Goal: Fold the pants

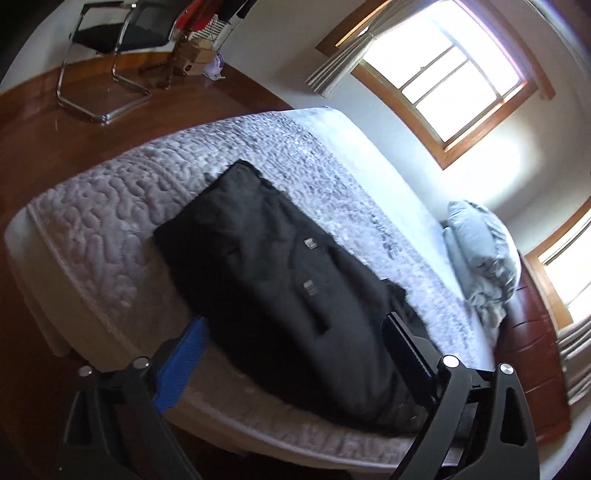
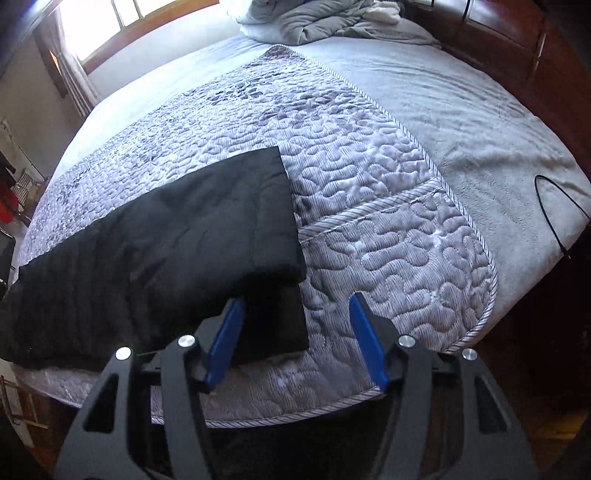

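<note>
Black pants (image 1: 280, 280) lie folded on a quilted grey bedspread (image 2: 369, 192), sunlit windows (image 1: 454, 74) behind. Left gripper (image 1: 295, 339) gapes wide and right gripper (image 2: 295, 321) stands part open, neither holding anything. The pants' creases are lost in their blackness.

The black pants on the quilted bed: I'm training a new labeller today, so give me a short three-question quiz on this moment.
1. True or false: the black fabric pants lie folded lengthwise on the grey quilted bedspread.
2. Which tool has the pants' corner between its open blue pads: (a) left tool, (b) right tool, (c) neither?
3. Fill in: the crumpled grey duvet lies near the bed's dark wooden ____.

Key: 1 true; 2 b; 3 headboard.
</note>
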`<action>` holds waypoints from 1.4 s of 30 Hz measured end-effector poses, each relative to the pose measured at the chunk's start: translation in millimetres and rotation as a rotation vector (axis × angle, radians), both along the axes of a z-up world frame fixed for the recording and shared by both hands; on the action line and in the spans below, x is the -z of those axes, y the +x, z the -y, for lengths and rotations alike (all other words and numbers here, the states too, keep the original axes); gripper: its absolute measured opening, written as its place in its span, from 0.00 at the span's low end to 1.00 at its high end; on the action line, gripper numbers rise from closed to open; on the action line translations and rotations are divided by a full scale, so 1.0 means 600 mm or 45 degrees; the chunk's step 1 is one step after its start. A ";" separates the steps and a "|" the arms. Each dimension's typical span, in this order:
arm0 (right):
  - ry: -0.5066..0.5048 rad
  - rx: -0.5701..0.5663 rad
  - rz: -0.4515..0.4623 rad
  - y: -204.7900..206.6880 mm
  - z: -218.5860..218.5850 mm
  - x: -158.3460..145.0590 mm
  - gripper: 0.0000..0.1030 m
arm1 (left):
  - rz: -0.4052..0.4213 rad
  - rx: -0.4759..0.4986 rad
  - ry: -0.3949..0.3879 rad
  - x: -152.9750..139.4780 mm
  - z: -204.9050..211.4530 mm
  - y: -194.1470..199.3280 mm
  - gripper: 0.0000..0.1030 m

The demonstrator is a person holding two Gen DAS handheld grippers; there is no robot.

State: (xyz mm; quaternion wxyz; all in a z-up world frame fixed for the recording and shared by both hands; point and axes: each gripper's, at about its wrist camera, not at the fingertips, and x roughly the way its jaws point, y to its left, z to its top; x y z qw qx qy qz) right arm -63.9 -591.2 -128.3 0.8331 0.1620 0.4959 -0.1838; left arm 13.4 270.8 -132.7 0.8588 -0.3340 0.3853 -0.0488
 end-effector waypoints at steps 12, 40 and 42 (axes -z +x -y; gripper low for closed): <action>0.115 0.092 0.129 -0.033 0.012 -0.033 0.62 | -0.179 -0.116 -0.052 0.044 0.002 0.119 0.24; 0.872 0.265 0.221 0.002 -0.032 0.093 0.49 | 0.058 0.088 0.433 -0.041 0.238 0.032 0.81; 0.912 0.301 0.235 0.005 -0.027 0.105 0.44 | 0.018 0.159 0.440 -0.025 0.267 0.043 0.85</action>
